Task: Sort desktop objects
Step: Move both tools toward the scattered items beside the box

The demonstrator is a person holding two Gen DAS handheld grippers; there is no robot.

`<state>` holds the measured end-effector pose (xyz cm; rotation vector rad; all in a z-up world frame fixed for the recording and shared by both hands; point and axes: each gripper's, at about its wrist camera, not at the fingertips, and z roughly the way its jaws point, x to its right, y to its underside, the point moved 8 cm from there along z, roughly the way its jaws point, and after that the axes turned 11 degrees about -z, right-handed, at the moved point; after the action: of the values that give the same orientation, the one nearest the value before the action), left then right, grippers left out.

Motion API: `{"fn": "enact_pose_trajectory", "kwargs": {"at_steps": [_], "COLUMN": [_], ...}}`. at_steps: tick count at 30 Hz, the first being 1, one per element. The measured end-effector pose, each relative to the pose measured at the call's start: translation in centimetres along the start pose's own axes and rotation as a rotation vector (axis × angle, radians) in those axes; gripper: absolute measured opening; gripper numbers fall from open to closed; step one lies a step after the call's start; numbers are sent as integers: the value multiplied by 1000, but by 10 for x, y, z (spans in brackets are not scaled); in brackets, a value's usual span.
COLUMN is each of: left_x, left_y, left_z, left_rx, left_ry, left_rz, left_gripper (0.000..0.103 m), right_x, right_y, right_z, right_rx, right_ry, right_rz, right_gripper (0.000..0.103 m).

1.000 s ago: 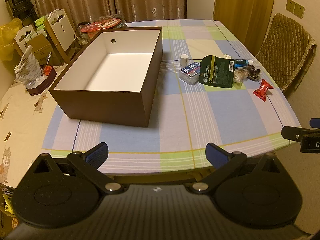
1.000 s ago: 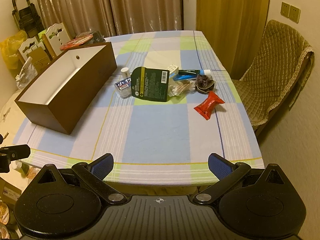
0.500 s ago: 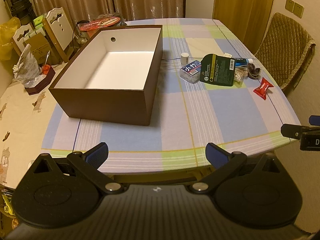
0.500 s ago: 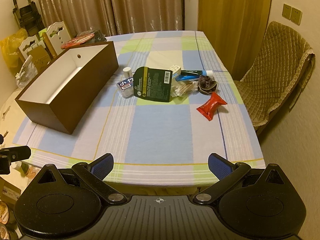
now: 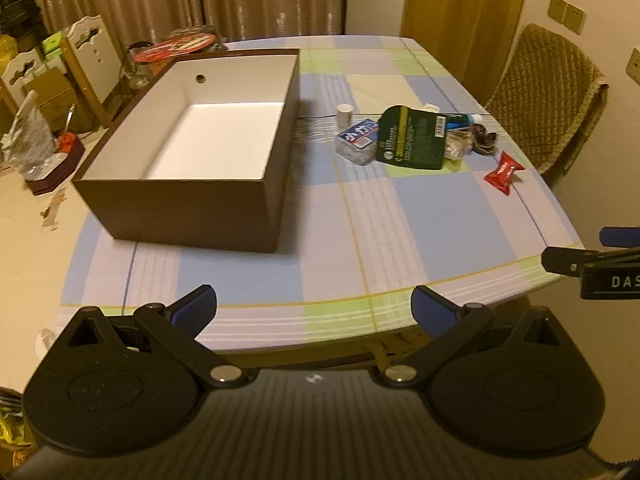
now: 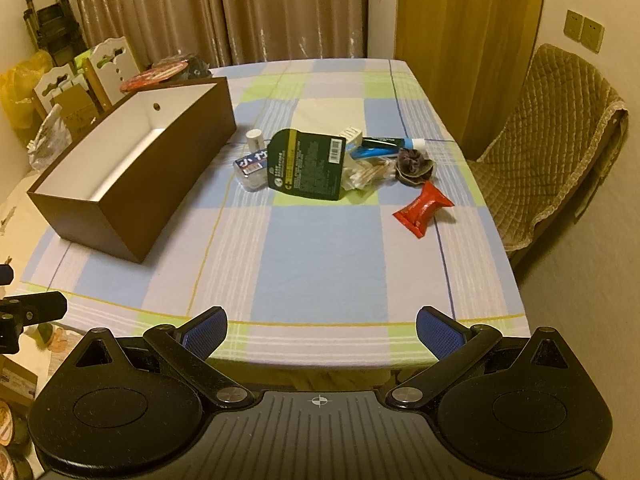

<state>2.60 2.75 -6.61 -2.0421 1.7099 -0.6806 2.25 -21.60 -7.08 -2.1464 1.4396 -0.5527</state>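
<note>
Checked table (image 6: pixel 320 264) with box (image 6: pixel 160 184), clutter (image 6: pixel 320 164)

Home dining room, evening-type warm light. Dining table (image 6: pixel 320 240) with checked blue-green tablecloth, chair with quilted cover (image 6: pixel 548 140) on its right side, floor-length brown curtains (image 6: pixel 224 8) on the back wall, yellow curtain (image 6: pixel 460 40) in the corner, wall switches (image 6: pixel 584 30). White carved chair backs (image 5: pixel 92 60), cardboard box (image 5: pixel 52 96) and plastic bags (image 5: pixel 24 140) crowd the left side.
</note>
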Motion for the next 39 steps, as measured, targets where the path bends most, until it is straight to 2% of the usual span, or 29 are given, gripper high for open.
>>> {"fn": "enact_pose_trajectory", "kwargs": {"at_steps": [15,27,32,36,39], "left_x": [57,108,125,131,128], "left_y": [-23,-70,-88,-103,-113], "left_z": [44,108,138,160,178], "left_rx": [-10,-32,-45,-25,-4], "left_ry": [86,120,118,102,76], "left_rz": [88,98,101,106,144], "left_gripper": [102,102,102,101,97], "right_x": [55,126,152,166,174], "right_y": [-12,-36,-46,-53,-57], "right_z": [30,78,101,117,129], "right_rx": [8,-3,-13,-19,-26], "right_ry": [-11,-40,-48,-57,-71], "right_rz": [67,113,118,101,92], "right_gripper": [103,103,103,102,102]}}
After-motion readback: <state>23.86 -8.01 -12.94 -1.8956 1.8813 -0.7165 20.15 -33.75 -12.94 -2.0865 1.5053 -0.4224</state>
